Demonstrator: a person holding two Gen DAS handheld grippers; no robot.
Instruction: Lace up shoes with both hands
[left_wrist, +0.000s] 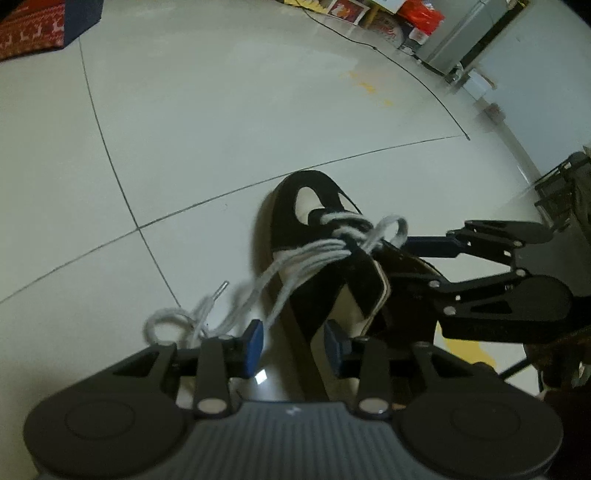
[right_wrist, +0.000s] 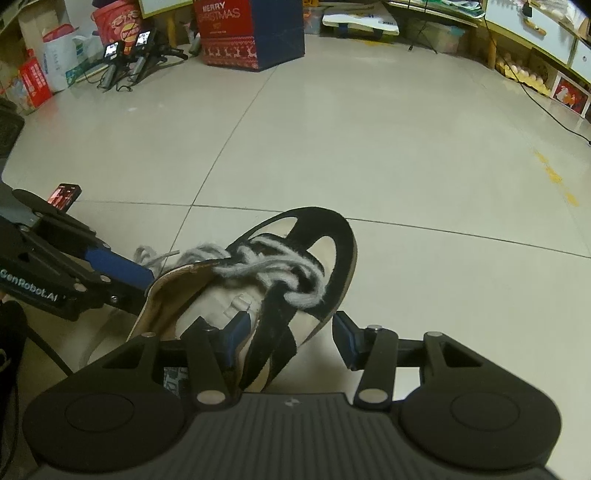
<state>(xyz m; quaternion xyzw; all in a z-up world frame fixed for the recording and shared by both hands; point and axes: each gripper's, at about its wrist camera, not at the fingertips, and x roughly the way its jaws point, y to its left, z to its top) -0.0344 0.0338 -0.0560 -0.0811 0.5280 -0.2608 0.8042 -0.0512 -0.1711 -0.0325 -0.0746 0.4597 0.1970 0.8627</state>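
A black and cream shoe (left_wrist: 325, 229) (right_wrist: 317, 229) lies on the tiled floor, toe pointing away. Grey laces (left_wrist: 314, 254) (right_wrist: 273, 266) cross its eyelets; loose ends trail left onto the floor, one with a metal tip (left_wrist: 221, 287), and a small loop (left_wrist: 395, 227) stands up on the right. My left gripper (left_wrist: 293, 345) (right_wrist: 146, 288) is open, with the shoe's near edge between its blue pads. My right gripper (right_wrist: 290, 336) (left_wrist: 413, 260) is open too, one finger over the shoe's opening and the other outside its wall. Neither holds a lace.
A red and blue Christmas box (right_wrist: 251, 33) (left_wrist: 33, 33) stands at the back. A black cable (left_wrist: 406, 70) runs over the floor. Spare devices (right_wrist: 129, 59), a phone (right_wrist: 64, 195), shelves (right_wrist: 535, 37) and a black wire rack (left_wrist: 561, 192) line the edges.
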